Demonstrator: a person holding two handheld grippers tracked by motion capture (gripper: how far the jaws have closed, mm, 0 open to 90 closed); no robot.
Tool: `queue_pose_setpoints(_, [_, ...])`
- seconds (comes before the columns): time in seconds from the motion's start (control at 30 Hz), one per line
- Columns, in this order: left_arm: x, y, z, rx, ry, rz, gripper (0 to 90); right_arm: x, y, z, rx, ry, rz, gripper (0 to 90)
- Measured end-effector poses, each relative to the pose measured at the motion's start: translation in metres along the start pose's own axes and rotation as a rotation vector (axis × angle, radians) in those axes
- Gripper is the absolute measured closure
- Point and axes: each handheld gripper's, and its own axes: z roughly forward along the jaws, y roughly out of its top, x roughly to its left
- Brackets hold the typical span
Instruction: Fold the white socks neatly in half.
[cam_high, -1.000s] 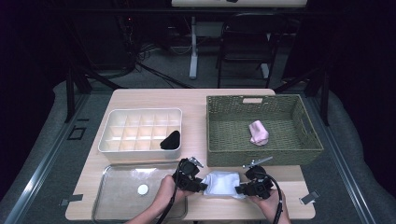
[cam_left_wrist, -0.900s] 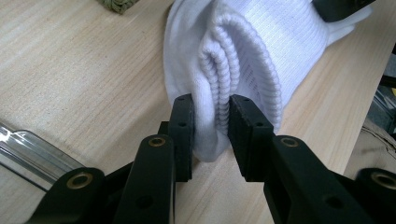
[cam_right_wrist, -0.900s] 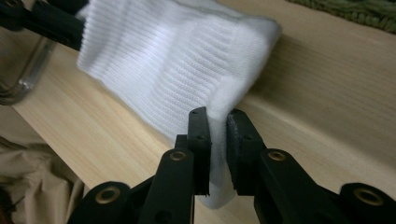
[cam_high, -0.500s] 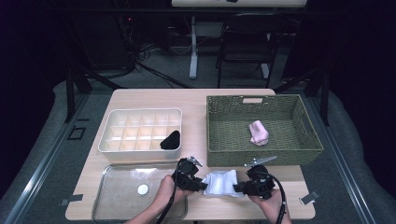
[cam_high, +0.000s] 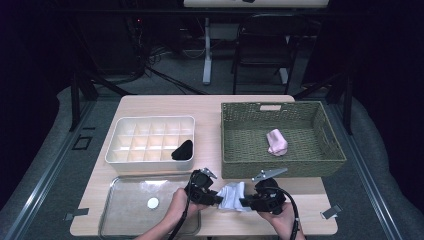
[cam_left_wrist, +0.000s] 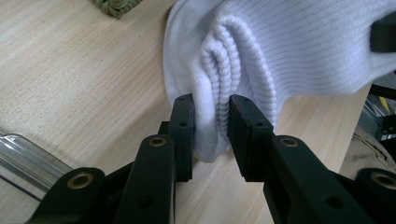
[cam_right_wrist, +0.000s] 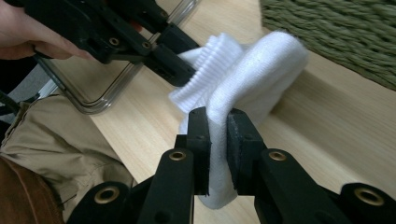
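Two grippers clamp one white sock (cam_high: 231, 196) — left gripper (cam_left_wrist: 211, 125) pinches its ribbed cuff, right gripper (cam_right_wrist: 218, 135) the other end; it stretches between them, just above the table (cam_high: 165, 107) edge.

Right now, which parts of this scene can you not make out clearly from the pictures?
- White sock: in the high view, the left gripper and right gripper cover its ends; whether one sock or a pair is unclear.
- Black item in the white divided tray: too small and dark to identify.
- Small white round thing in the clear tray: too small.
- Pink item in the wicker basket: blurred.
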Motion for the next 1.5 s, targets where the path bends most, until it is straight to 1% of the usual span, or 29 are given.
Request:
queue_pose_setpoints(0.03, [0.0, 0.0, 0.0, -0.003, 0.0, -0.003, 71.5, 0.001, 0.001, 0.001, 0.013, 0.004, -0.013, 80.5])
queue_pose_setpoints(0.17, [-0.002, 0.0, 0.001, 0.002, 0.004, -0.001, 71.5, 0.007, 0.005, 0.008, 0.023, 0.011, -0.031, 80.4])
queue_pose_setpoints(0.27, [-0.002, 0.001, 0.001, 0.003, 0.007, 0.003, 71.5, 0.012, 0.007, 0.013, 0.032, 0.007, -0.049, 80.3])
queue_pose_setpoints(0.33, [-0.002, 0.001, 0.001, 0.007, 0.01, 0.005, 71.5, 0.014, 0.009, 0.017, 0.051, 0.004, -0.066, 80.2])
queue_pose_setpoints(0.37, [-0.003, 0.001, 0.001, 0.01, 0.011, 0.006, 71.5, 0.015, 0.009, 0.019, 0.048, 0.0, -0.067, 80.1])
queue_pose_setpoints(0.43, [-0.003, 0.001, 0.001, 0.01, 0.011, 0.009, 71.5, 0.016, 0.011, 0.024, 0.06, 0.002, -0.076, 80.0])
queue_pose_setpoints(0.6, [-0.002, 0.001, 0.001, 0.01, 0.007, 0.006, 71.5, 0.018, 0.012, 0.029, 0.064, 0.011, -0.087, 80.0])
queue_pose_setpoints(0.63, [-0.002, 0.001, 0.001, 0.012, 0.013, 0.014, 71.4, 0.019, 0.013, 0.031, 0.072, 0.009, -0.102, 79.9])
queue_pose_setpoints(0.7, [-0.003, 0.001, 0.002, 0.013, 0.015, 0.017, 71.4, 0.02, 0.013, 0.033, 0.086, 0.0, -0.11, 79.6])
queue_pose_setpoints(0.77, [-0.003, 0.001, 0.002, 0.013, 0.014, 0.015, 71.2, 0.02, 0.013, 0.033, 0.086, 0.0, -0.102, 79.5])
queue_pose_setpoints(0.83, [-0.002, 0.001, 0.002, 0.013, 0.011, 0.014, 71.0, 0.019, 0.013, 0.036, 0.1, -0.004, -0.101, 79.0])
queue_pose_setpoints(0.87, [-0.002, 0.001, 0.002, 0.015, 0.011, 0.013, 70.7, 0.019, 0.012, 0.039, 0.101, 0.001, -0.099, 78.8])
queue_pose_setpoints(0.97, [-0.002, 0.001, 0.001, 0.015, 0.014, 0.015, 70.1, 0.019, 0.012, 0.039, 0.106, -0.006, -0.1, 78.8])
queue_pose_setpoints(1.07, [-0.001, 0.002, 0.0, 0.015, 0.009, 0.011, 67.7, 0.019, 0.012, 0.04, 0.106, -0.007, -0.1, 78.8])
queue_pose_setpoints(1.17, [0.0, 0.005, -0.006, 0.023, 0.018, 0.011, 62.9, 0.021, 0.011, 0.04, 0.1, -0.017, -0.107, 78.8])
queue_pose_setpoints(1.2, [0.0, 0.006, -0.01, 0.013, 0.034, 0.009, 61.0, 0.021, 0.011, 0.04, 0.1, -0.023, -0.109, 78.9])
queue_pose_setpoints(1.23, [0.001, 0.007, -0.013, 0.011, 0.025, 0.014, 59.4, 0.022, 0.011, 0.041, 0.095, -0.029, -0.113, 78.9])
queue_pose_setpoints(1.33, [0.0, 0.01, -0.024, -0.019, 0.034, 0.012, 53.4, 0.024, 0.011, 0.041, 0.1, -0.045, -0.118, 78.8])
queue_pose_setpoints(1.37, [-0.001, 0.011, -0.027, -0.037, 0.044, 0.009, 53.0, 0.025, 0.012, 0.041, 0.104, -0.05, -0.125, 78.7])
queue_pose_setpoints(1.4, [-0.002, 0.012, -0.031, -0.05, 0.033, 0.008, 51.9, 0.025, 0.011, 0.041, 0.099, -0.049, -0.122, 78.7])
queue_pose_setpoints(1.47, [-0.005, 0.015, -0.038, -0.079, 0.04, 0.01, 48.4, 0.026, 0.011, 0.041, 0.095, -0.048, -0.117, 78.6])
queue_pose_setpoints(1.5, [-0.006, 0.015, -0.04, -0.092, 0.04, 0.009, 47.6, 0.027, 0.011, 0.042, 0.097, -0.052, -0.122, 78.6])
